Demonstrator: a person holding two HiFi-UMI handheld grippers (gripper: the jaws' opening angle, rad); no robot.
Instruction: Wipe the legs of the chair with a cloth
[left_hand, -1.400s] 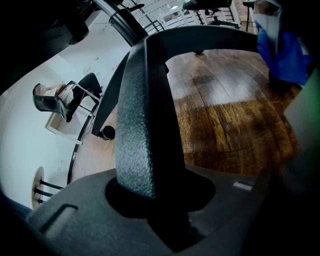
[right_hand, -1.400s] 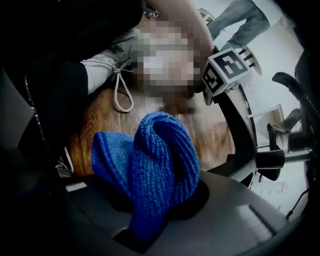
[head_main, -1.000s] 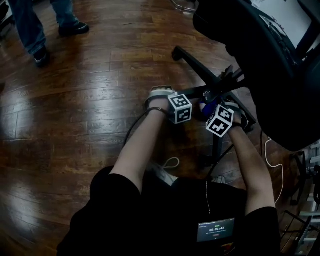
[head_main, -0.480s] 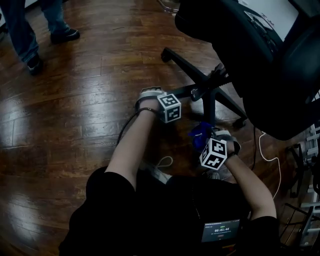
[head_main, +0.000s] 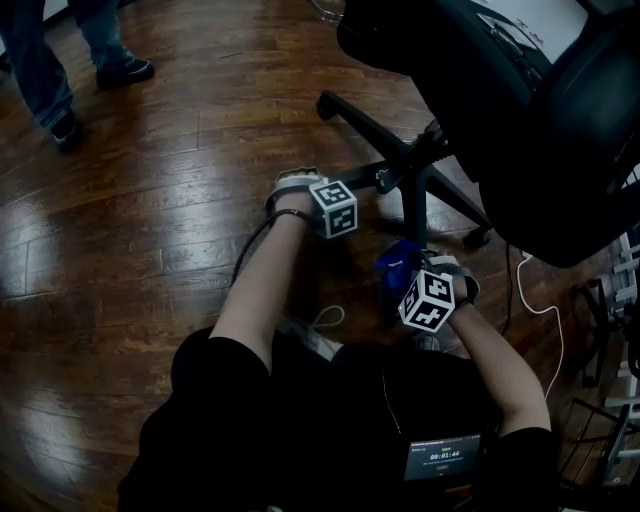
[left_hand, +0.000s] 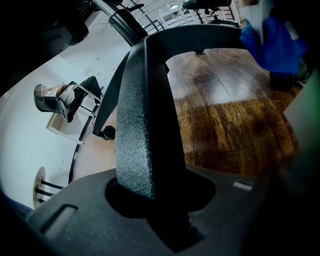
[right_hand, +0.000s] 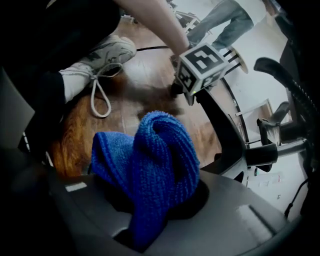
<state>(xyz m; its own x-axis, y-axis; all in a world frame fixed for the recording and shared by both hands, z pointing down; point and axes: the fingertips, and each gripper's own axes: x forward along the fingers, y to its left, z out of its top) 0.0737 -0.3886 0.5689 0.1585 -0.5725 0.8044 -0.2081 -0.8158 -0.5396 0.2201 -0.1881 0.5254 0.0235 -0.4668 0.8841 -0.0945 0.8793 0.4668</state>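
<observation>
The left tongs (left_hand: 150, 197) are clamped on a black textured chair leg (left_hand: 145, 115), which runs toward 9 o'clock from the black office chair's central hub (head_main: 420, 162) over the dark wooden floor (head_main: 130, 230). At 4 o'clock from them, the right tongs (right_hand: 150, 210) grip a bunched blue knitted cloth (right_hand: 152, 160) beside the second leg (head_main: 420, 215), the one pointing to 6 o'clock; whether the cloth touches that leg cannot be told.
</observation>
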